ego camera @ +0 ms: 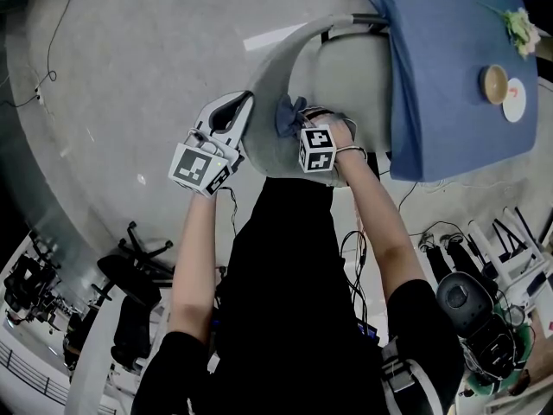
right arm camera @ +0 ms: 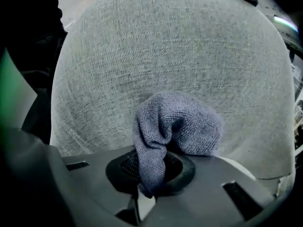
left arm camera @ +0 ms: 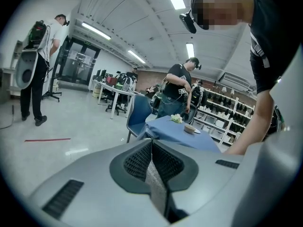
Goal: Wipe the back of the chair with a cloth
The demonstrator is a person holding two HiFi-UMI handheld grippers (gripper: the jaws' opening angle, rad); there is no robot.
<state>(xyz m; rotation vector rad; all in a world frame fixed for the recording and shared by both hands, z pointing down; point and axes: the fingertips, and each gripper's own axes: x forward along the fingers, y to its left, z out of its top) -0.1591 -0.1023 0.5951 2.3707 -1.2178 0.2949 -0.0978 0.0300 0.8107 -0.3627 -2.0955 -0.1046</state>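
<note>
Blue cloth [right arm camera: 177,124] pressed against the grey chair back [right arm camera: 165,46], with both tools closed.

The right hand-held gripper [right arm camera: 149,169] is clamped on the bunched cloth, which touches the woven fabric of the chair back. The left hand-held gripper [left arm camera: 151,150] is pinched on the chair back's edge, just left of the cloth. To the far right, a worktop [ego camera: 458,33] under a blue cover stands beside the chair.
</note>
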